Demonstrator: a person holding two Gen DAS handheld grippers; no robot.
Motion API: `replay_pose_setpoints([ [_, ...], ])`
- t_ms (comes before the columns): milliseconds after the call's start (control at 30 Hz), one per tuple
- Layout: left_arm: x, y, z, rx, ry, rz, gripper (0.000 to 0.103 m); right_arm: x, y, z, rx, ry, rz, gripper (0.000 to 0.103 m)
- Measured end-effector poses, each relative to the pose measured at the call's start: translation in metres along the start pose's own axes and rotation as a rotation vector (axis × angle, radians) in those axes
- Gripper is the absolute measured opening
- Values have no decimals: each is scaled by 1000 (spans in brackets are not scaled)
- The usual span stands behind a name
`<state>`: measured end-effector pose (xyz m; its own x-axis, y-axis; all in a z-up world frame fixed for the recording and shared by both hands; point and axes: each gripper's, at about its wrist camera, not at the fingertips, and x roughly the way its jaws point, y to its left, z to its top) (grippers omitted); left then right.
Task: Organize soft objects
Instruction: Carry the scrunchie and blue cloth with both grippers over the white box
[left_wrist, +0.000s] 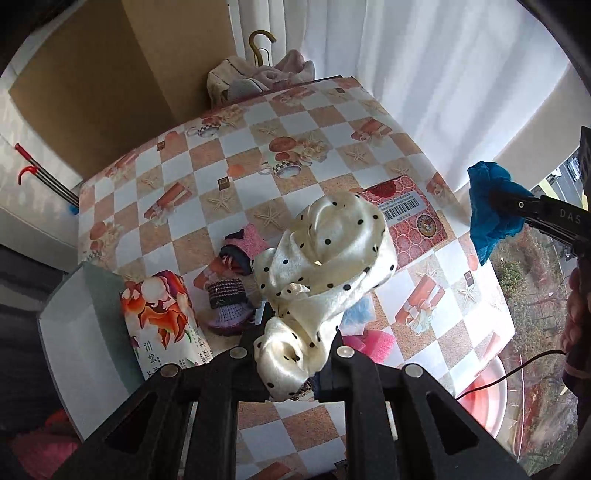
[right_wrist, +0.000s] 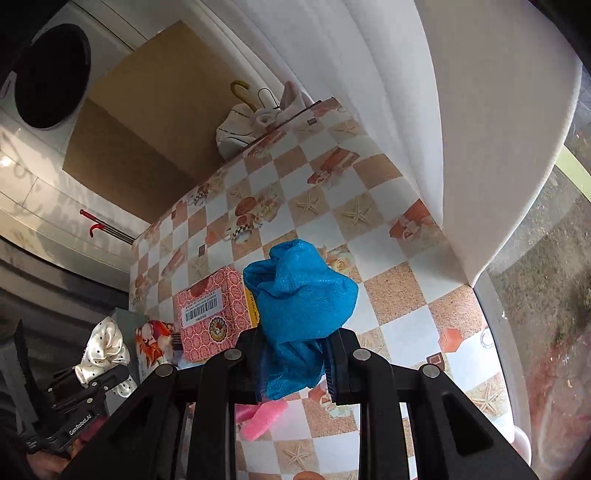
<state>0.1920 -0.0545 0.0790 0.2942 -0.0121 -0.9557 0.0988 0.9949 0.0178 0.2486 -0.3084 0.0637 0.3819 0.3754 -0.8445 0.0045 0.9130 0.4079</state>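
My left gripper (left_wrist: 295, 354) is shut on a cream satin scrunchie with black dots (left_wrist: 325, 258) and holds it above the checkered table (left_wrist: 229, 173). It also shows in the right wrist view (right_wrist: 105, 347). My right gripper (right_wrist: 295, 354) is shut on a crumpled blue cloth (right_wrist: 301, 291), held above the table (right_wrist: 391, 295); the cloth shows at the right of the left wrist view (left_wrist: 491, 210). Under the left gripper lie a pink and navy sock (left_wrist: 240, 251), a knitted purple piece (left_wrist: 227, 302), and a pink sponge-like piece (left_wrist: 373, 345), which also shows in the right wrist view (right_wrist: 262, 419).
A red patterned box with a barcode (left_wrist: 410, 214) lies on the table. A colourful printed pack (left_wrist: 162, 325) stands beside a grey-white box (left_wrist: 85, 332) at the left edge. A bag of fabric (left_wrist: 255, 79) sits behind the far edge. A white curtain (right_wrist: 443, 110) hangs at right.
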Motion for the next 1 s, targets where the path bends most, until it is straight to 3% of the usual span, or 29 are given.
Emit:
replay_pose_setpoints([
  [367, -12, 40, 18, -85, -56, 29, 17, 13, 85, 19, -122, -10, 31, 25],
  [1000, 8, 104, -20, -215, 18, 27, 17, 57, 219, -39, -448, 136, 17, 25],
])
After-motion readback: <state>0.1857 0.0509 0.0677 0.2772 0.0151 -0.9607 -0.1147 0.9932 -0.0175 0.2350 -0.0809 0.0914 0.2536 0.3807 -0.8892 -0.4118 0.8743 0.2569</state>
